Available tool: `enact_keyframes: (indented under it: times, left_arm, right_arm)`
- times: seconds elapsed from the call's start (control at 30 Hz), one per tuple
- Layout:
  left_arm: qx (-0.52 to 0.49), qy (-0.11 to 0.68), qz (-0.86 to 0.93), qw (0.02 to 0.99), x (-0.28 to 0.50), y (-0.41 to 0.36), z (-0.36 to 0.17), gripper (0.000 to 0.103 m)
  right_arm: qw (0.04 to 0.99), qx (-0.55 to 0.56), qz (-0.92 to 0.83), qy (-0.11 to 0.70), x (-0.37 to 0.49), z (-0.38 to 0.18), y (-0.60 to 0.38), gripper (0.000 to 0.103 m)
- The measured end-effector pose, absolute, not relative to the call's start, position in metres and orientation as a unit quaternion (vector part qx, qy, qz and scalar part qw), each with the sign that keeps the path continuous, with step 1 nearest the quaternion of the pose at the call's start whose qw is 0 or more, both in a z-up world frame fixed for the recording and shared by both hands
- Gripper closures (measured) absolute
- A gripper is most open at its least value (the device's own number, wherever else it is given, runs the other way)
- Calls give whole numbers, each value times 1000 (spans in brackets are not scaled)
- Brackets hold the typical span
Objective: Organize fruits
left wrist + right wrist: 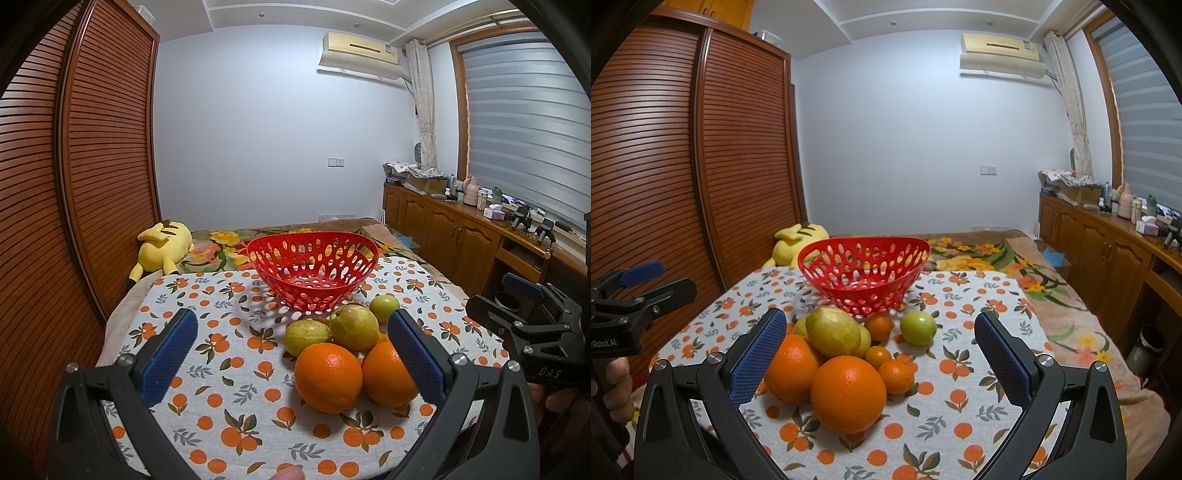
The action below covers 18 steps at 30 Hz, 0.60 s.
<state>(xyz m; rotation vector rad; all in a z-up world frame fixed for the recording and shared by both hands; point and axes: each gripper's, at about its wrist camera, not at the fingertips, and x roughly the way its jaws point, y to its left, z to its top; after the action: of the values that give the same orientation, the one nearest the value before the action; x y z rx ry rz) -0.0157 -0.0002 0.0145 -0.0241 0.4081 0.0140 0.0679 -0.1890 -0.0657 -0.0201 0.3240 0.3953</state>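
An empty red perforated basket [312,275] [863,275] stands at the far middle of the table. In front of it lies a pile of fruit: two large oranges [328,376] [848,393], yellow-green guavas [354,328] [833,333], a small green fruit [384,308] [918,328] and several small tangerines [896,376]. My left gripper [291,354] is open and empty, just left of and above the pile. My right gripper [880,356] is open and empty, with the pile between its fingers.
The table [236,369] has a cloth printed with oranges. A yellow plush toy [162,247] lies on the bed behind at left. A slatted wardrobe [74,184] is to the left. Wooden cabinets [461,229] with clutter run along the right.
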Motion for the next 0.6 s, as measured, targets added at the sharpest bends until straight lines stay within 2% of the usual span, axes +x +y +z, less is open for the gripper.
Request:
enact_keyframes:
  times: [0.6]
  left_arm:
    - [-11,203,7,979,-16,-1,15,0]
  right_arm:
    - [967,-10,196,162,66,-66,-189,0]
